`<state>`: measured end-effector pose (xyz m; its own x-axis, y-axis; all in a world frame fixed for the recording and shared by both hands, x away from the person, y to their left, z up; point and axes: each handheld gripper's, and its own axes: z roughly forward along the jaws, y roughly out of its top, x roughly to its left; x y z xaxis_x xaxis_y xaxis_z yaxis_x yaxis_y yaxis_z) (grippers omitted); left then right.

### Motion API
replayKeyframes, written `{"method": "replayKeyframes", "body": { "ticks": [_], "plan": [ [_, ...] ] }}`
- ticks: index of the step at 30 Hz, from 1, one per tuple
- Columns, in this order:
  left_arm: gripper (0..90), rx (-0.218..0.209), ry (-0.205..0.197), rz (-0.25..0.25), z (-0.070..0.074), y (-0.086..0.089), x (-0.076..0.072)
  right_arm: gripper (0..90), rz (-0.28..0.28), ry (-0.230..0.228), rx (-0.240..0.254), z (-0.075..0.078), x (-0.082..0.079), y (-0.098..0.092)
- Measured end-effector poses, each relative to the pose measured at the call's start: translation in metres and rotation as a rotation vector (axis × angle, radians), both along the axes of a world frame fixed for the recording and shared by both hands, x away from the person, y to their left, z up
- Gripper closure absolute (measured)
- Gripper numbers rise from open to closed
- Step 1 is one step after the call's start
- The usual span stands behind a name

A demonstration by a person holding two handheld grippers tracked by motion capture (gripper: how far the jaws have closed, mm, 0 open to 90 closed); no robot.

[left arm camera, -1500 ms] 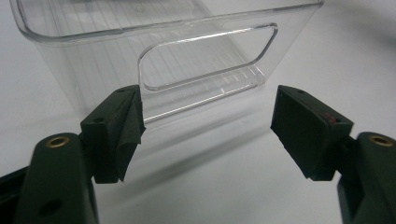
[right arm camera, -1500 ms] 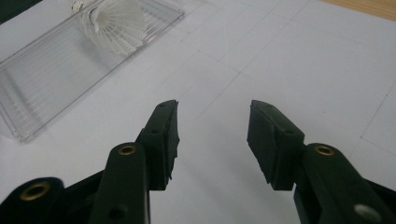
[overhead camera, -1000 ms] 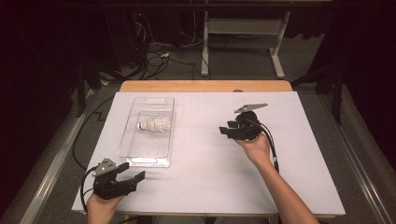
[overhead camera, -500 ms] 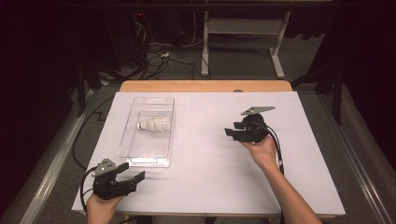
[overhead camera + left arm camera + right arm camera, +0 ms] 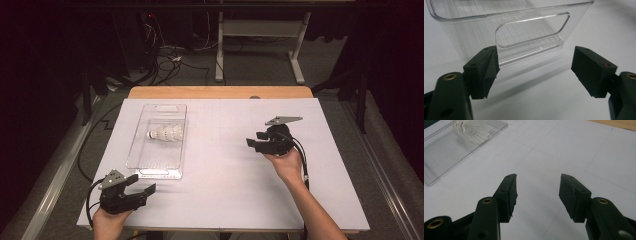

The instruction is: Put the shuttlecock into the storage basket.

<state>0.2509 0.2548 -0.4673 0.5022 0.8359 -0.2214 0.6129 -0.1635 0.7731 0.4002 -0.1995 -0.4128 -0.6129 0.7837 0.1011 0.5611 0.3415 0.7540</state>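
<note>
Shuttlecock lies in clear bin; right gripper and left gripper fingers open, empty; right fingers just widened, approach level.

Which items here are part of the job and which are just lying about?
In the job:
- white feathered shuttlecock, lying in the tray
- clear plastic rectangular tray with a handle cutout
- left gripper, open, facing the tray's near end
- right gripper, open, nothing between its jaws

Lying about:
- white paper sheet covering the wooden table
- black cables on the floor
- white metal stand behind the table
</note>
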Motion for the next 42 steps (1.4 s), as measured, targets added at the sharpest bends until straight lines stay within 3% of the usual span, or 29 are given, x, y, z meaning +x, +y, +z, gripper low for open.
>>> {"method": "replayKeyframes", "body": {
  "ticks": [42],
  "plan": [
    [23.2, 0.001, 0.005, 0.006, 0.000, 0.000, 0.000, 47.0, -0.083, -0.036, 0.024, -0.011, -0.030, -0.050]
  ]
}}
